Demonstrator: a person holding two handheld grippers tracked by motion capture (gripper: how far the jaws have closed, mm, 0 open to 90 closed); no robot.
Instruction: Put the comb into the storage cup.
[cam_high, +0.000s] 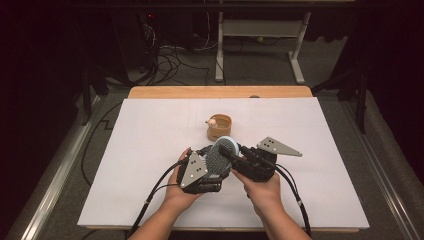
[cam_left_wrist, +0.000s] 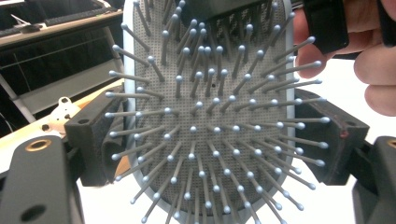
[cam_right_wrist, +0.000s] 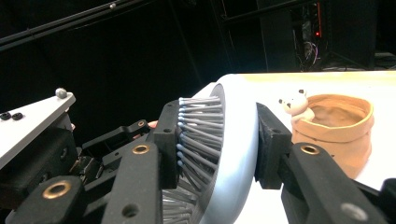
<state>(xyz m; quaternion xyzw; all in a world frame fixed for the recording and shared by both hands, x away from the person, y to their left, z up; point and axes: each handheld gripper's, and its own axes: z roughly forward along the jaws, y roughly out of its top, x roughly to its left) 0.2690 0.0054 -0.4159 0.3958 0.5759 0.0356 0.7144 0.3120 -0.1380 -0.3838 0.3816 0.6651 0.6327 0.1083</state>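
Note:
A pale blue paddle hairbrush with a grey bristle pad is held up over the white board between both hands. My left gripper is shut on the hairbrush, one jaw on each side edge of the paddle, bristles facing its camera. From the right, my right gripper clamps the hairbrush with one jaw on the bristle tips and the other on its smooth back. In the left gripper view and the right gripper view the brush fills the gap between the jaws.
Just beyond the brush stands a tan sack-shaped pot with a small white bear figure on its rim. The white board lies on a wooden table. Cables and a desk frame are on the floor behind.

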